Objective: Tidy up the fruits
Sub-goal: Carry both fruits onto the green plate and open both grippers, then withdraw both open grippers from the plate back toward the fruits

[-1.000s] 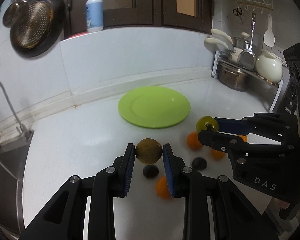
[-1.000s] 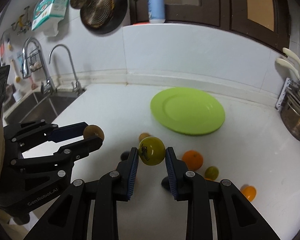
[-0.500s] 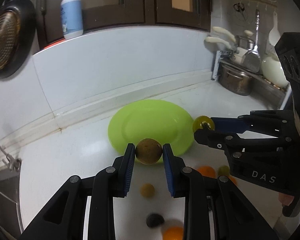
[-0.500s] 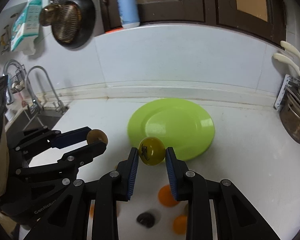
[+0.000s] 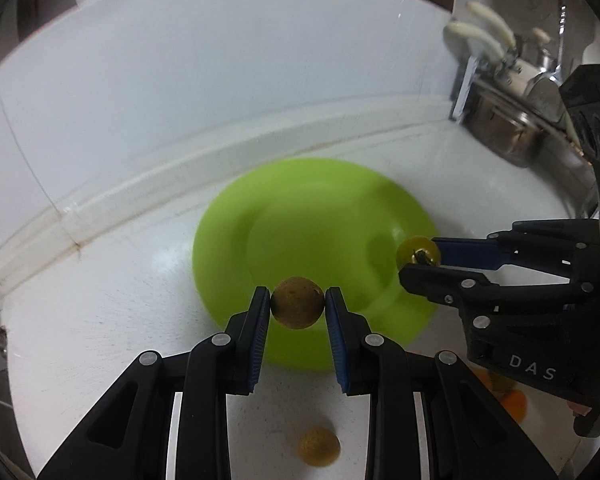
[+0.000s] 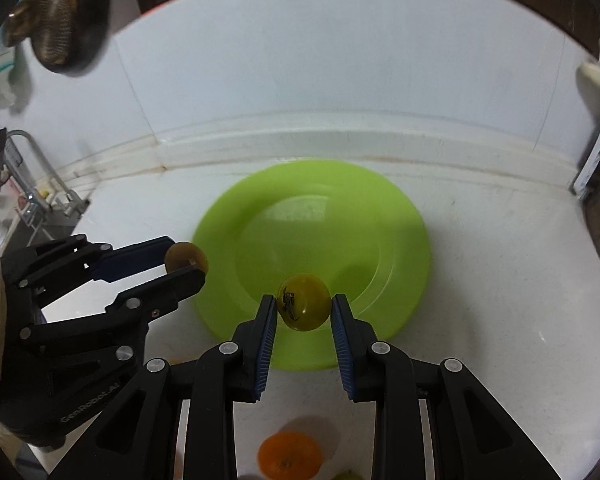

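A green plate (image 5: 312, 264) lies on the white counter near the back wall; it also shows in the right wrist view (image 6: 312, 248). My left gripper (image 5: 297, 308) is shut on a brown round fruit (image 5: 297, 307) and holds it above the plate's near edge. My right gripper (image 6: 304, 307) is shut on a yellow-green round fruit (image 6: 305, 302) over the plate's near part. In the left wrist view the right gripper (image 5: 418, 258) comes in from the right with its fruit. In the right wrist view the left gripper (image 6: 186, 262) comes in from the left.
Loose fruits lie on the counter in front of the plate: a small brown one (image 5: 319, 446), an orange one (image 5: 510, 402), and an orange (image 6: 290, 456). A steel pot (image 5: 508, 120) stands at the back right. A sink with a tap (image 6: 32, 196) is at the left.
Both grippers have moved forward and lower with their fruits, from over the loose fruits to above the near part of the green plate. The plate now looks much closer.
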The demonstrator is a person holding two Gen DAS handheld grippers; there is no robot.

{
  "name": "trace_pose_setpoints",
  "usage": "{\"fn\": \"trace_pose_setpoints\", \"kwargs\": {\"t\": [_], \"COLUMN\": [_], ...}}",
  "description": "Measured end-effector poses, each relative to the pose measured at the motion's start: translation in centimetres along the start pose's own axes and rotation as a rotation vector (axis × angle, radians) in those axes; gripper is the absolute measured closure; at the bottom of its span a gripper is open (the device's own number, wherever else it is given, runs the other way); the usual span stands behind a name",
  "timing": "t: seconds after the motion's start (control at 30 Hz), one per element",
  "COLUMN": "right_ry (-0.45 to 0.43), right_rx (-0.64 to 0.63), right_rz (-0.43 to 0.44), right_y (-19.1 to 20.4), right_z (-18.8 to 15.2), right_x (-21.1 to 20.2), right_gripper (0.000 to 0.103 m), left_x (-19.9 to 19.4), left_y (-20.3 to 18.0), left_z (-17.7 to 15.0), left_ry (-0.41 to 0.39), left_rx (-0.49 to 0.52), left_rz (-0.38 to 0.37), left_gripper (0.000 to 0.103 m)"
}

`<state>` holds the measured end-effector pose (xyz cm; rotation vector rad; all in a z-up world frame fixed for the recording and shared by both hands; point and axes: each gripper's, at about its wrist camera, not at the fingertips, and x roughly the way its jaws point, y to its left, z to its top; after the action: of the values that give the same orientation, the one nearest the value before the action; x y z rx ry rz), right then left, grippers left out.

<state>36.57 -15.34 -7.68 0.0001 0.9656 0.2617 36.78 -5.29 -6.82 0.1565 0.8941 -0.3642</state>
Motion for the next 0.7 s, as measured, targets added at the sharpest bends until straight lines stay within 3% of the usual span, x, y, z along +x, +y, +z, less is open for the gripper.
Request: {"fn": "trace_pose_setpoints", "kwargs": {"t": [0.23,0.43,0.53,0.7], "right_ry": [0.051,0.054,0.045,0.017], "right_rx": [0.020,0.022,0.016,0.030], "right_rz": [-0.005,0.001,-0.010,-0.017], "right_y": [-0.7,-0.8,-0.7,-0.7], "right_z": [-0.1,-0.1,-0.1,-0.4], "right_x": [2.6,3.2,3.0,1.7], "right_gripper": [0.074,0.074,0.073,0.067], "left_x": [2.4,2.6,2.2,0.1], "left_y": [0.4,0.2,0.3,0.9], "left_z": [0.1,0.3,0.4,0.2], "left_ry": [0.062,0.060,0.050,0.025], "left_rx": [-0.013,0.019,0.010,-0.018], "left_rz": [-0.006,0.018,0.024,0.035], "left_gripper": [0.074,0.074,0.067,0.064]}}
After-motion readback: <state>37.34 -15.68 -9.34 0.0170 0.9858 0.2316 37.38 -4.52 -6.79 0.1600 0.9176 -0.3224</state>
